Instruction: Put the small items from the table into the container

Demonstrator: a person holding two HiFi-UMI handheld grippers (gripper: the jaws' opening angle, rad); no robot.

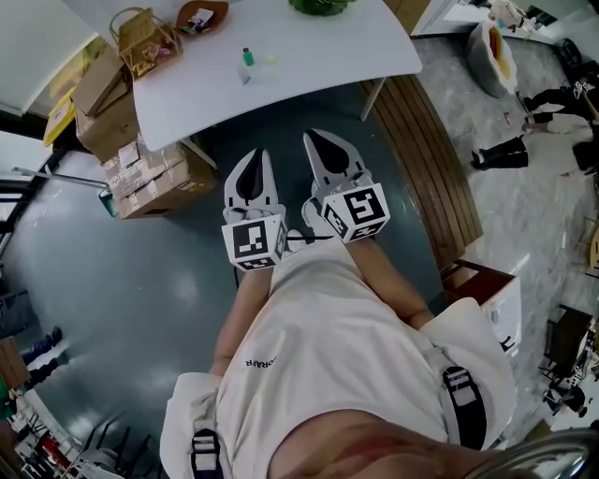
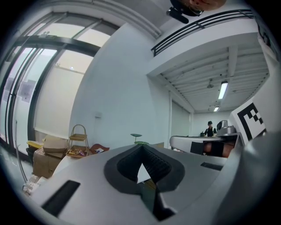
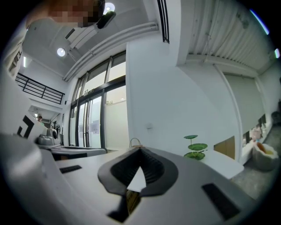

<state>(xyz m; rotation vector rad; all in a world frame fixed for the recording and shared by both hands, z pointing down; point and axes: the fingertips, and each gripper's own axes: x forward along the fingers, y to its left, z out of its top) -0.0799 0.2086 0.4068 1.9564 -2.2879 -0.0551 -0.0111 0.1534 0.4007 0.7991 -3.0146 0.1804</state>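
A white table (image 1: 309,47) stands ahead of me at the top of the head view. On it lie a small green-capped bottle (image 1: 247,57), a small clear item (image 1: 242,75) and a pale yellow bit (image 1: 271,59). A wire basket (image 1: 145,39) with bright contents and a brown dish (image 1: 201,16) sit at the table's left end. My left gripper (image 1: 255,155) and right gripper (image 1: 314,137) are side by side in front of my body, short of the table. Both are shut with nothing between their jaws. The basket (image 2: 78,143) also shows in the left gripper view.
Cardboard boxes (image 1: 140,173) are stacked on the floor left of the table. A wooden slatted bench (image 1: 426,159) runs along the right. A green tiered stand (image 3: 196,147) stands on the table's far side. A person (image 2: 210,128) stands far off.
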